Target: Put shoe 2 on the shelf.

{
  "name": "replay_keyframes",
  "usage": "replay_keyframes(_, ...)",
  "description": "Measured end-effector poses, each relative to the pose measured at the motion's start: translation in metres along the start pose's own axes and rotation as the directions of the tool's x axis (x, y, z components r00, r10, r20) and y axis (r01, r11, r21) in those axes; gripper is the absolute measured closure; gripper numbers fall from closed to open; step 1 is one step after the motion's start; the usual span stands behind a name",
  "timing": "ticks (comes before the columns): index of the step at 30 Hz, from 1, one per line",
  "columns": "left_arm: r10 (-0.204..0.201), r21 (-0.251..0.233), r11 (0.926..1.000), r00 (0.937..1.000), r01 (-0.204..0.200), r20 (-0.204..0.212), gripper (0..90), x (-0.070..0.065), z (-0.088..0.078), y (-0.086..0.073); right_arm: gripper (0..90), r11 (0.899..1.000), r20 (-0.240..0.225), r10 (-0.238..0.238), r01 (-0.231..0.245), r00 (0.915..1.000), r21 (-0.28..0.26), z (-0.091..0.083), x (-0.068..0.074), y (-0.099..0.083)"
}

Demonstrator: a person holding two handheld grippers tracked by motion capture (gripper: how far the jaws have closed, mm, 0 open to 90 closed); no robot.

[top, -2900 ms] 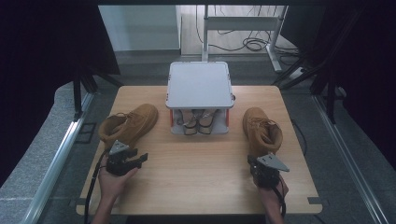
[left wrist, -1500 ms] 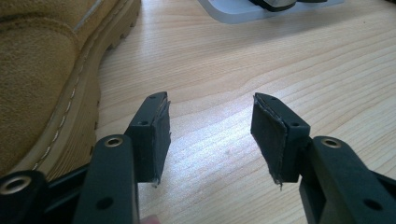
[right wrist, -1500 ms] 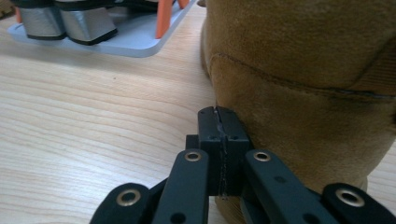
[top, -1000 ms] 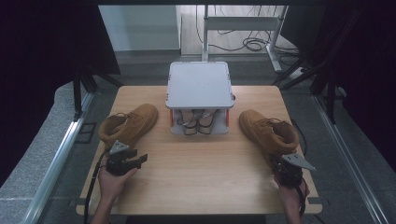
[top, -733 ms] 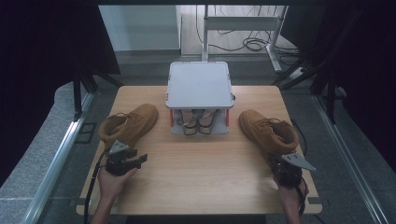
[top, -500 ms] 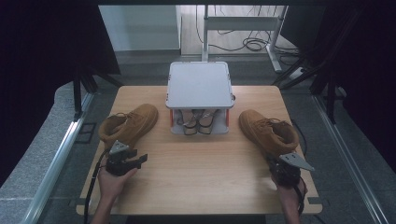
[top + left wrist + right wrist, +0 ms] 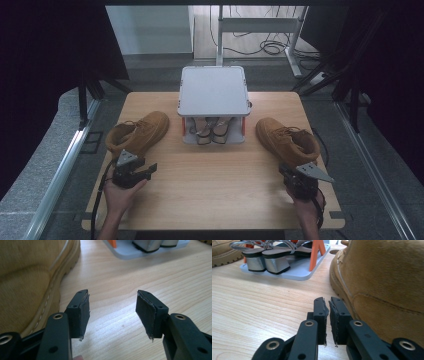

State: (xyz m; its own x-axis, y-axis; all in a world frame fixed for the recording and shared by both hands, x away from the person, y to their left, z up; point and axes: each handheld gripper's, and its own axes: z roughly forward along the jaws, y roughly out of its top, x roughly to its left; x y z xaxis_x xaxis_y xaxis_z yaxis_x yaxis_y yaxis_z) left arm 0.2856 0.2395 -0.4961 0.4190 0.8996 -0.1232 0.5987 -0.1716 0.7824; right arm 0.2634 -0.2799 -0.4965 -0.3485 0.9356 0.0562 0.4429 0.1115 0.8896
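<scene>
Two tan suede boots lay on the wooden table, one near each gripper.

The right tan suede lace-up boot (image 7: 288, 142) lay at the table's right side, its heel just beside the right gripper (image 7: 328, 305), whose jaws had just been opening to a narrow slit with nothing between them. The left tan suede boot (image 7: 138, 134) lay at the left, close by the left gripper (image 7: 112, 305), whose jaws stood wide and empty over the light wooden table (image 7: 215, 175). Between the boots stood a grey two-tier shoe rack with orange posts (image 7: 214, 91), silver-heeled sandals (image 7: 265, 263) on its lower shelf.
</scene>
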Motion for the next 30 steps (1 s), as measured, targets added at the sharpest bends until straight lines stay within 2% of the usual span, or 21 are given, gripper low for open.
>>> replay_keyframes(4, -0.002, -0.036, 0.9994, 1.0000, 0.002, -0.003, 44.2, 0.002, -0.015, 0.012, 79.3, 1.000, -0.018, -0.002, 0.002, 0.9998, 0.001, 0.001, 0.003, 0.001)
replay_keyframes(7, 0.003, -0.053, 0.9986, 0.9997, -0.004, -0.025, 44.2, 0.005, -0.023, 0.019, 78.8, 1.000, -0.024, -0.011, 0.011, 0.9996, 0.007, 0.001, 0.003, 0.001)
replay_keyframes(15, -0.028, -0.105, 0.9942, 0.9990, 0.024, -0.035, 43.8, 0.020, -0.046, 0.045, 75.8, 1.000, -0.039, -0.011, 0.011, 0.9992, 0.015, 0.002, 0.005, 0.002)
replay_keyframes(20, -0.023, -0.114, 0.9933, 0.9985, 0.017, -0.050, 43.1, 0.029, -0.055, 0.058, 74.8, 0.999, -0.050, -0.019, 0.020, 0.9986, 0.027, 0.003, 0.007, 0.002)
replay_keyframes(23, -0.004, -0.106, 0.9944, 0.9960, -0.005, -0.090, 43.1, 0.036, -0.057, 0.065, 74.8, 0.999, -0.051, -0.020, 0.022, 0.9985, 0.034, 0.005, 0.008, 0.001)
replay_keyframes(25, 0.018, -0.094, 0.9951, 0.9903, -0.031, -0.138, 43.2, 0.042, -0.056, 0.070, 74.7, 0.999, -0.051, -0.022, 0.024, 0.9984, 0.039, 0.006, 0.008, 0.001)
replay_keyframes(30, 0.013, -0.072, 0.9971, 0.9817, -0.027, -0.190, 43.4, 0.064, -0.052, 0.080, 74.5, 0.998, -0.052, -0.033, 0.035, 0.9981, 0.045, 0.006, 0.008, 0.001)
